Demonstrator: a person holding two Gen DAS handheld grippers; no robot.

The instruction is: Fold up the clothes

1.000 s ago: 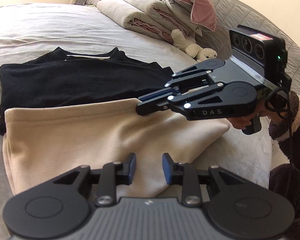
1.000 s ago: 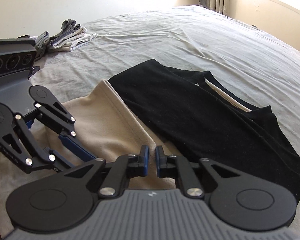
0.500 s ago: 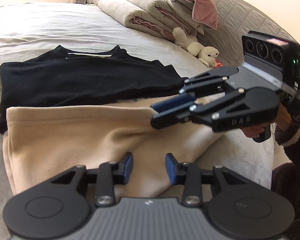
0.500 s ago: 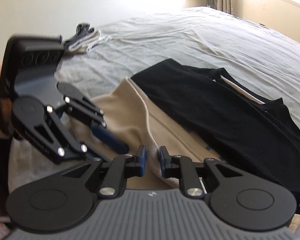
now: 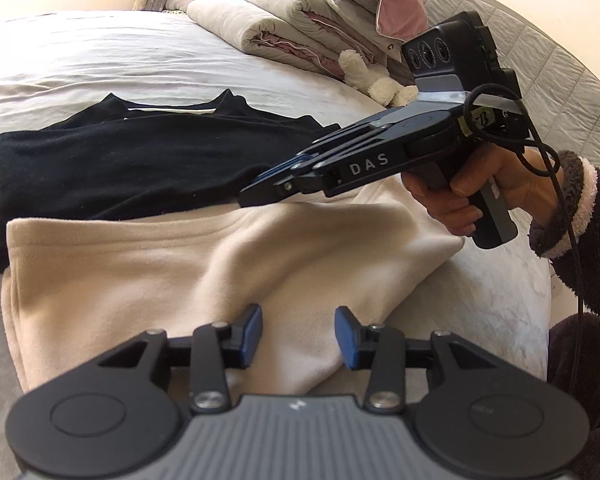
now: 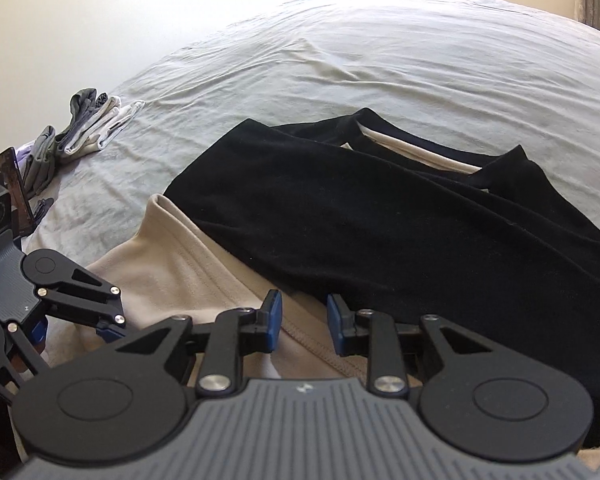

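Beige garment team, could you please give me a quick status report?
Left gripper and right gripper both opening, nothing pinched. Beige garment folded on the bed, overlapping the black garment. Nothing in the way.

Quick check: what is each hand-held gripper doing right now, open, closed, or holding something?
Left hand-held gripper: jaws opening, nothing gripped, over the beige garment.
Right hand-held gripper: jaws opening, nothing gripped, over the beige hem beside the black garment.

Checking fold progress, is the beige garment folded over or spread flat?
Folded over: the beige garment shows a doubled edge beside the black garment, its right side still bunched.
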